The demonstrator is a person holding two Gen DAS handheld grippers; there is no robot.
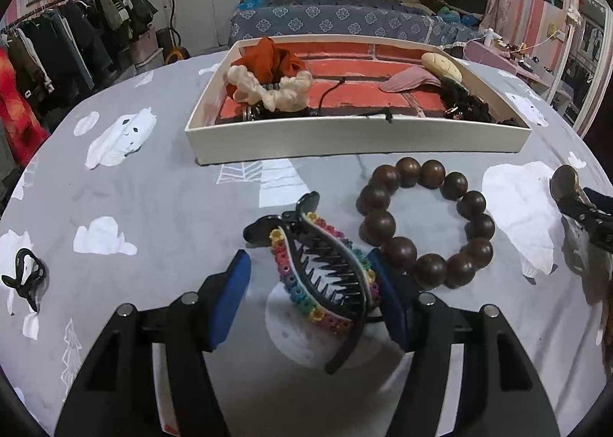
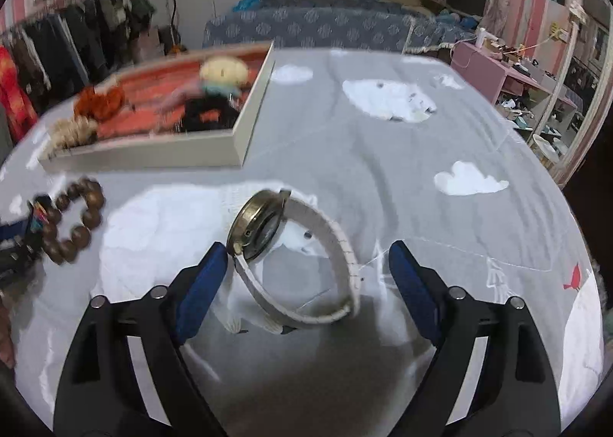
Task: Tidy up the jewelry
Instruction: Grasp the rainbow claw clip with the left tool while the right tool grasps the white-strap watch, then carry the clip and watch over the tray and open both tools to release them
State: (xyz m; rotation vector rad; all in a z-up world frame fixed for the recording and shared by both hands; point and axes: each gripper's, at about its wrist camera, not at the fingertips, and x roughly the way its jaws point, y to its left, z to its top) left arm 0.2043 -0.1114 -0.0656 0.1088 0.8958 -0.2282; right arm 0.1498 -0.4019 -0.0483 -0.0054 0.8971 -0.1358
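Left gripper [image 1: 308,285] spread around rainbow hair claw [image 1: 323,276] on grey cloth – bead bracelet [image 1: 425,220] just beside. Right gripper [image 2: 308,276] spread around white-strap watch [image 2: 283,257] – tray [image 2: 245,130] farther back.

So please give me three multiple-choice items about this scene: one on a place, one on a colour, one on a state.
1. Where does the bead bracelet lie?
A. in the tray
B. on the bedsheet in front of the tray
C. on the watch

2. What colour is the watch strap?
A. white
B. black
C. red

3. How does the left hand-held gripper stand?
A. shut on the bracelet
B. open around the hair claw clip
C. shut and empty

Key: 1 B, it rests on the bedsheet outside the tray. 2 A, the band looks white. 3 B, the pads flank the hair claw clip.
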